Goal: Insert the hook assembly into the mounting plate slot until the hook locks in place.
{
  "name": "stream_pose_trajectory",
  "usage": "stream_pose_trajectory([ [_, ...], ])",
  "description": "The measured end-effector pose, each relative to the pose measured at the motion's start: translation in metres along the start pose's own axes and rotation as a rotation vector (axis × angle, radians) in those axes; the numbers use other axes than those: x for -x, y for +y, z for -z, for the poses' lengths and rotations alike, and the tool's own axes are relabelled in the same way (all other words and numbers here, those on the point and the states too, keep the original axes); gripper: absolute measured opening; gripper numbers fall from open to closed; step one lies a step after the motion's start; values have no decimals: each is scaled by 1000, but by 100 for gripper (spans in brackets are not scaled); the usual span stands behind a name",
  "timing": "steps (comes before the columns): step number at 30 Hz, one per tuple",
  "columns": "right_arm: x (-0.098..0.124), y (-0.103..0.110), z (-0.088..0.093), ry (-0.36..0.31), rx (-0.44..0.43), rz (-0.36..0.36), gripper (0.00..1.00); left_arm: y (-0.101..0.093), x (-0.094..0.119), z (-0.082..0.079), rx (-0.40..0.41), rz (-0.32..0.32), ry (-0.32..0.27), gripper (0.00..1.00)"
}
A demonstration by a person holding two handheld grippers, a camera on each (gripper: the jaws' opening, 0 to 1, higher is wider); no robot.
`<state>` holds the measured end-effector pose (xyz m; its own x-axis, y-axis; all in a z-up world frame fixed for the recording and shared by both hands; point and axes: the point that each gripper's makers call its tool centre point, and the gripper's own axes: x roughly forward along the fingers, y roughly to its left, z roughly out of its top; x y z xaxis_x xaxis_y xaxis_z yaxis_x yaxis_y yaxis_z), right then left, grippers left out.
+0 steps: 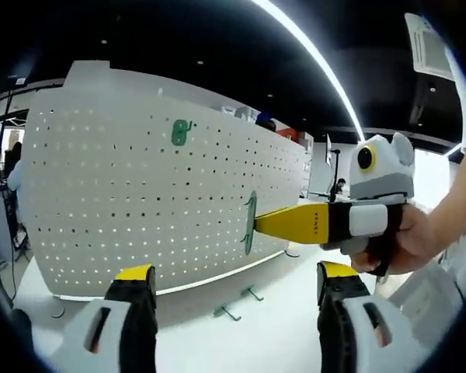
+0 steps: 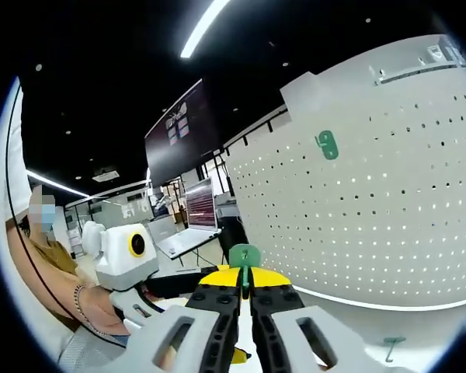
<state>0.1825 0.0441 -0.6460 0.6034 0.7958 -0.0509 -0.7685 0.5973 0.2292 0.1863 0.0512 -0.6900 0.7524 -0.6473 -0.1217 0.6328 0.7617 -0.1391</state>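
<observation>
Right gripper (image 1: 258,224) clenched on a green hook (image 1: 250,223), plate edge-on toward the pegboard (image 1: 140,186), apparently lined up for insertion. Left gripper (image 1: 237,291) released, jaws apart over the worktop (image 1: 279,334). One hook (image 1: 181,131) already mounted near the board's top edge; two spares (image 1: 227,312) lie by its base. Nothing blocks.

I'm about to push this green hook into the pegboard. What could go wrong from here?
1. The right hand-held gripper pinches the green hook by a thin edge, so it might twist when pressed.
2. The pegboard has many close holes, so the hook may miss its holes.
3. Two spare hooks lie at the board's foot and could be knocked.
</observation>
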Motion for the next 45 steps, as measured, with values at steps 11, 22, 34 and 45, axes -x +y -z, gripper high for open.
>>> stream_pose_trajectory([
  [11,2,-3,-7,40,258,74,1,1,2,3,24,-3,3,86],
  [22,1,-24,-20,17,204,129,1,3,3,10,20,-4,22,85],
  [34,-5,-63,-54,-32,166,238,1,2,8,25,23,-1,54,84],
  [45,-10,-91,-81,-66,162,318,1,0,12,37,18,7,82,84],
])
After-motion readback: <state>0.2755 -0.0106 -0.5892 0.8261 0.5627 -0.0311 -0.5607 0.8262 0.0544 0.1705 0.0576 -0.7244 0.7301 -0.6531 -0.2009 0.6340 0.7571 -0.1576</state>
